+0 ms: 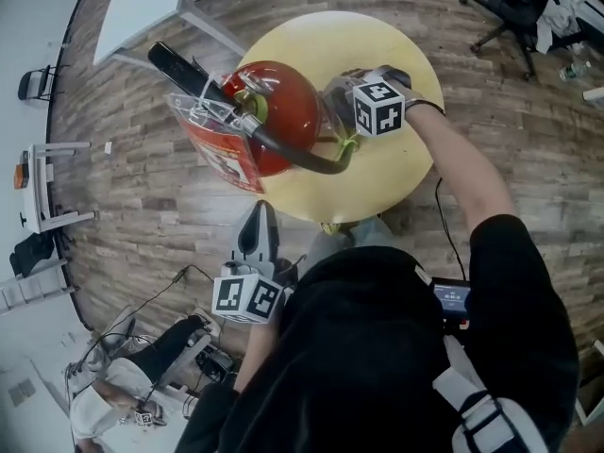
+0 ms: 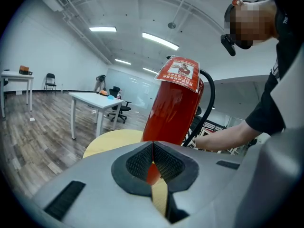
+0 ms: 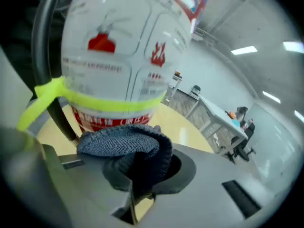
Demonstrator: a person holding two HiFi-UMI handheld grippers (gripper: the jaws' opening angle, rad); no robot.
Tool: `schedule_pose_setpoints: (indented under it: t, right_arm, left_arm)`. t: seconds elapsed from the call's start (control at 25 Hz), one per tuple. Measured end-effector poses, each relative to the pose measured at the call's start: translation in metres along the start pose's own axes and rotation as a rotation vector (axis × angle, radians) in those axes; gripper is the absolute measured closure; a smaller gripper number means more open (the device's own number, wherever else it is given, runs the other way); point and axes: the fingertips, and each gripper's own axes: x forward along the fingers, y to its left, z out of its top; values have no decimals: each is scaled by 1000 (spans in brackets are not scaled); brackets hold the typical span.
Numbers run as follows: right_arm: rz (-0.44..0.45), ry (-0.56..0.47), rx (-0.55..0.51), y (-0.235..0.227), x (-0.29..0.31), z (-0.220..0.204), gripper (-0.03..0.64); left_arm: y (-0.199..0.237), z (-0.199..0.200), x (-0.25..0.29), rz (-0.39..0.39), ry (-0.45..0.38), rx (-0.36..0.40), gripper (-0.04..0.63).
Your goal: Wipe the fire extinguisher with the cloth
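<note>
Wiping seems barely begun: the right gripper (image 3: 137,175), fingers (image 3: 190,171) pinching the cloth (image 3: 124,144), meets the fire extinguisher (image 1: 278,111) on the counter (image 1: 377,189), while the left gripper (image 1: 257,232) idles at lower centre, fingers (image 2: 134,163) closed on nothing.

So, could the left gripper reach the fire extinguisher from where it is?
Probably yes: the left gripper points straight at the fire extinguisher, with only open air and the table edge between them. Its jaws are shut and empty.

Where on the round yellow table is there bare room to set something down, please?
The far part of the table, beyond the fire extinguisher and right gripper, is bare. A narrower strip lies between the black hose and the near rim. It is crowded at the extinguisher, where the gripper holds the cloth.
</note>
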Motion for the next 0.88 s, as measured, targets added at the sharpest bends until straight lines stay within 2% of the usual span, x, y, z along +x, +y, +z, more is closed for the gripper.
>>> schedule_pose_setpoints:
  t: [0.12, 0.2, 0.32, 0.4, 0.52, 0.68, 0.76, 0.88]
  right_arm:
    - [0, -44, 261, 30, 1, -24, 560]
    - [-8, -64, 396, 50, -3, -36, 560]
    - [-13, -90, 514, 75, -11, -43, 560]
    - [24, -117, 581, 101, -19, -36, 560]
    - [46, -154, 689, 139, -31, -15, 560]
    - [64, -166, 831, 181, -45, 17, 560]
    - [5, -179, 878, 209, -51, 35, 560]
    - [-181, -256, 972, 235, -77, 71, 559]
  left_arm:
    - [-2, -6, -4, 12, 32, -20, 572]
    - [-1, -11, -4, 9, 53, -25, 572]
    - [2, -16, 1, -7, 65, -18, 572]
    - [1, -22, 2, -31, 77, -15, 572]
    - [-9, -29, 4, -96, 92, 1, 572]
    - [-30, -14, -1, -190, 85, 13, 572]
    - [-34, -18, -23, -226, 56, 18, 572]
    - [-30, -31, -67, -278, 6, 30, 572]
